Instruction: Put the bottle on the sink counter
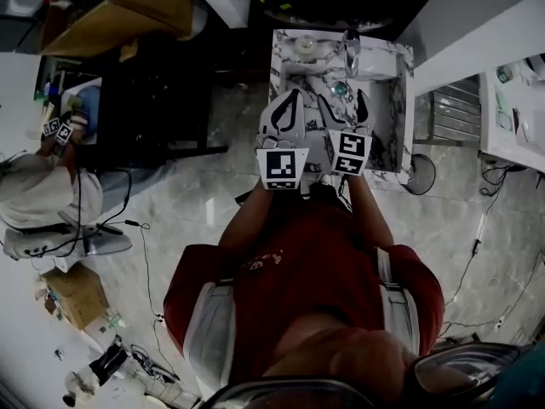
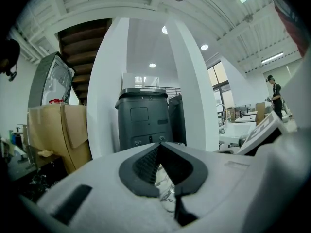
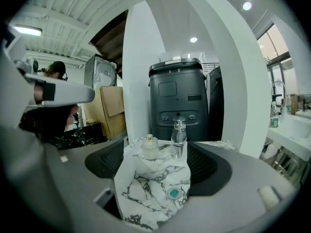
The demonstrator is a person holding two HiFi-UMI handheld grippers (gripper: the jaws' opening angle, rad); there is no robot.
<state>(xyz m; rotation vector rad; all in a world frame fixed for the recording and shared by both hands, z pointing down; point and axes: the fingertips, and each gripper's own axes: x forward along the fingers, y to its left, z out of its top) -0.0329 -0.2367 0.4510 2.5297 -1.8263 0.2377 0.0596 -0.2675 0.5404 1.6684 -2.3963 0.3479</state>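
A small pale round bottle point(image 3: 149, 146) with a gold cap stands upright on the back ledge of the marble sink counter point(image 3: 146, 188), left of the chrome faucet point(image 3: 178, 136). In the head view the bottle point(image 1: 305, 48) sits at the far left of the counter point(image 1: 393, 100). Both grippers hover over the basin, short of the bottle. My left gripper point(image 1: 293, 94) is shut, its pads meeting at the tip point(image 2: 159, 146) with nothing held. My right gripper point(image 1: 342, 100) is open and empty point(image 3: 158, 152), framing the bottle, faucet and teal drain point(image 3: 174, 193).
A dark grey bin point(image 3: 177, 98) stands behind the sink between white pillars. Cardboard boxes point(image 1: 128, 7) lie at the far left, another person point(image 1: 43, 190) at the left, cables on the floor, a round fan point(image 1: 420, 175) and a white desk point(image 1: 511, 109) at the right.
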